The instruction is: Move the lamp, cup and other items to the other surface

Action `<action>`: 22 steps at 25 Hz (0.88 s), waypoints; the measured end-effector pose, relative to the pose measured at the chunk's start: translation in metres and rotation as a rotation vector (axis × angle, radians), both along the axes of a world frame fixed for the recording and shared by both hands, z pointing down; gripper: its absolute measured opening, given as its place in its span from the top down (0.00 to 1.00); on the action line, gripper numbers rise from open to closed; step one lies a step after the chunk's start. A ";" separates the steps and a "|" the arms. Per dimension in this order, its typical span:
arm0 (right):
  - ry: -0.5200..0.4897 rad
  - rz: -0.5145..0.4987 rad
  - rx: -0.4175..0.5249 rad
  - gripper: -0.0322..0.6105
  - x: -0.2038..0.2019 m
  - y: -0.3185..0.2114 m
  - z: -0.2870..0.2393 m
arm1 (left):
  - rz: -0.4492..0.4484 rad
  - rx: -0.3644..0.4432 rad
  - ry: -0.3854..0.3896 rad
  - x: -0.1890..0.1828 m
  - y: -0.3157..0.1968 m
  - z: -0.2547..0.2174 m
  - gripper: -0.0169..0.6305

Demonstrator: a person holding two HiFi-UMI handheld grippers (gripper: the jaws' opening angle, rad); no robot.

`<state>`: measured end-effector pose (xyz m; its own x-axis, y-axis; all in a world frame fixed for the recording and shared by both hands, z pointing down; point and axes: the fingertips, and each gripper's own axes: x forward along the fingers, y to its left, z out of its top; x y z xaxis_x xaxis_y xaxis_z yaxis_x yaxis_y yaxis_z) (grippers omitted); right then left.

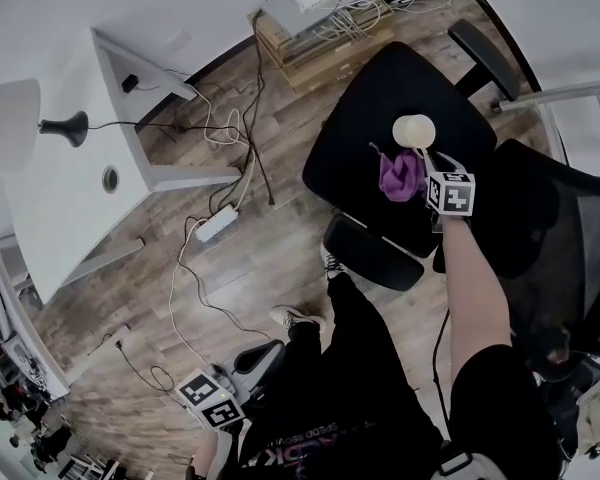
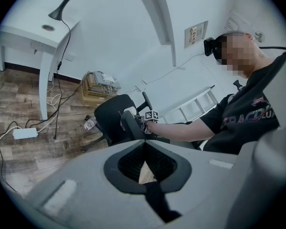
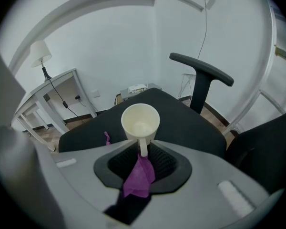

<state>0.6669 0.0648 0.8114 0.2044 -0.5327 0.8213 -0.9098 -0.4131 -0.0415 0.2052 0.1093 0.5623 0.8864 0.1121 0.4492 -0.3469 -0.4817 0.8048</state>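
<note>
One cup point(image 3: 140, 120) is seen, cream-coloured, set upright on the black seat of the chair point(image 1: 365, 118) with its handle turned toward the right gripper point(image 3: 144, 144). Nothing is seen inside the cup; its pale bottom is bare. The handle is taken in between the tips of the right gripper's jaws, which are held narrowly apart, with a thin gap left beside the handle, so it is not clamped. One purple cloth point(image 1: 401, 175) is crumpled on the seat just beside the cup, and a fold of it is caught in the gap between the same jaws, behind the handle. One lamp point(image 1: 65, 126) is left standing on the white desk point(image 1: 70, 198), well apart from the chair, with its cord trailed down to the wooden floor. Two grippers are counted: the left gripper point(image 2: 144, 144) is kept low near the person's legs, its jaws brought together with nothing between them.
</note>
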 end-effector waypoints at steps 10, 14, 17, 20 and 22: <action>0.114 -0.040 0.111 0.95 -0.033 -0.014 -0.088 | -0.050 0.045 0.081 -0.053 -0.001 -0.017 0.99; 0.158 -0.093 0.172 0.95 -0.062 -0.028 -0.140 | -0.085 0.075 0.122 -0.077 -0.009 -0.028 0.99; 0.154 -0.126 0.227 0.95 -0.090 -0.033 -0.176 | -0.105 0.102 0.155 -0.091 -0.013 -0.037 0.99; 0.112 -0.157 0.283 0.95 -0.121 -0.032 -0.207 | -0.126 0.120 0.186 -0.099 -0.015 -0.045 0.99; 0.063 -0.180 0.323 0.94 -0.147 -0.034 -0.226 | -0.138 0.139 0.211 -0.103 -0.016 -0.052 0.99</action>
